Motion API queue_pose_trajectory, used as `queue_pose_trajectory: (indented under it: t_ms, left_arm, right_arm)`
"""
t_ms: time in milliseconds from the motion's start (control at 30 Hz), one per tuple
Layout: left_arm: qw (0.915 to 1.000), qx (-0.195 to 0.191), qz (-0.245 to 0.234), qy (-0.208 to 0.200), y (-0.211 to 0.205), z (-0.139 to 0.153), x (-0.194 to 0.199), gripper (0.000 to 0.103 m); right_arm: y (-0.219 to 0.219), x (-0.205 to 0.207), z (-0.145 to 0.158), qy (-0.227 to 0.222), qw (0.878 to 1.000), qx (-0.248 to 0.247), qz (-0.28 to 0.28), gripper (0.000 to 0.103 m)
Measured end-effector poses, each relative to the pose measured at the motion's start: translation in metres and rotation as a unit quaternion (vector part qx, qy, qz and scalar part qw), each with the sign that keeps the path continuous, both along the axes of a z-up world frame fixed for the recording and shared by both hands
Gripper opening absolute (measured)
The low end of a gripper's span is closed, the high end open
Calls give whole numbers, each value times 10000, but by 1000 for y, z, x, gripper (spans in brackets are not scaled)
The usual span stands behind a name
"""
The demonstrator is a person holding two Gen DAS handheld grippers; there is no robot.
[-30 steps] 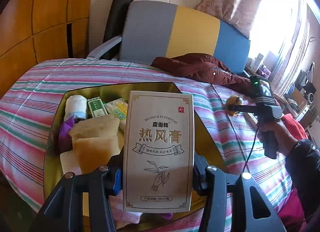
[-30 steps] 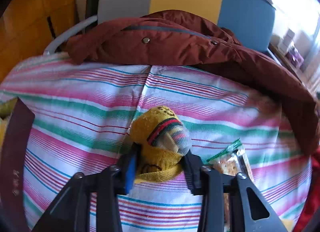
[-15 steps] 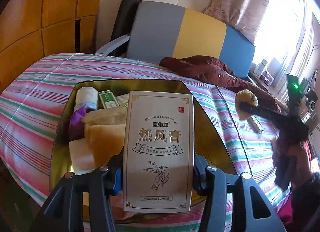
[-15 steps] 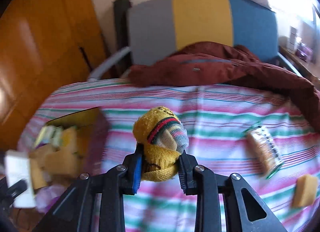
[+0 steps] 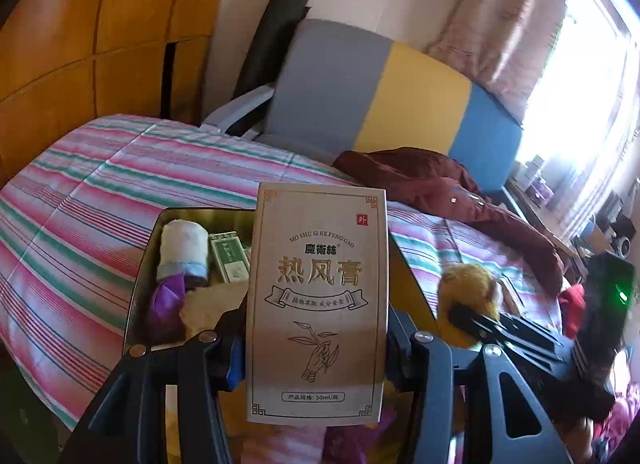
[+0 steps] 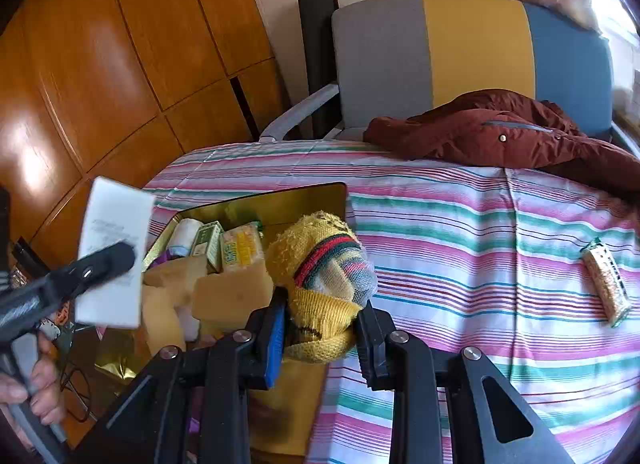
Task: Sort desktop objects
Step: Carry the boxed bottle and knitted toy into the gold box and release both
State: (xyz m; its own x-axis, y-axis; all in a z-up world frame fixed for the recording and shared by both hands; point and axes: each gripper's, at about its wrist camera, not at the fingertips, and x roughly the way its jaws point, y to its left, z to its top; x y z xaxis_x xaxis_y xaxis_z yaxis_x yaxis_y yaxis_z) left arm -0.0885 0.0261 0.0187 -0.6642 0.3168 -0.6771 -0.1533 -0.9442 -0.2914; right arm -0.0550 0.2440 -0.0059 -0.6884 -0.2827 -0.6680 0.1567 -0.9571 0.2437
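Observation:
My left gripper (image 5: 314, 348) is shut on a tall beige carton (image 5: 318, 304) with gold print, held upright above the gold box (image 5: 140, 276). Seen from the right wrist, the same carton (image 6: 114, 252) shows its white back, with the left gripper (image 6: 120, 260) clamped on it. My right gripper (image 6: 320, 332) is shut on a rolled yellow knit sock (image 6: 320, 272) with red and green stripes, hanging over the gold box's (image 6: 304, 196) right edge. The sock (image 5: 470, 292) also appears at the right of the left wrist view. Inside the box lie a white roll (image 5: 184, 248), green packets (image 6: 210, 242) and yellow sponges (image 6: 232, 298).
A striped cloth (image 6: 480, 248) covers the surface. A snack packet (image 6: 606, 282) lies on it at the right. A dark red jacket (image 6: 504, 136) is draped at the far edge before a grey, yellow and blue chair (image 6: 440, 52). Wooden panels (image 6: 100, 64) stand at the left.
My right gripper has carried the sock leftward from the open cloth to the gold box. My left gripper has shifted a little with the carton still in its grip.

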Motion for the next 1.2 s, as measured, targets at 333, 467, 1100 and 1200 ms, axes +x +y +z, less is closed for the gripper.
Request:
queue_pose_trajectory:
  t_ms: [333,467,1100,1200]
  left_arm:
    - [9997,-85,-3,-226,8,-17,-38,52]
    - [9992,-237,84,-307,12,-24,-47,52]
    - [9990,-277,286,-199,10,-24,-30,64]
    - [9991,-361,114,-203,13,-24,-24,54]
  right_arm:
    - [-18,-43,11,-38,9999,-159,29,30]
    - [-26,-65,10,-167,9996,-223,43,30]
    - [-35,-82,-5,-446,9978,-489,18,52]
    - [-34,-72,-2,-362,9985,-402,-6,52]
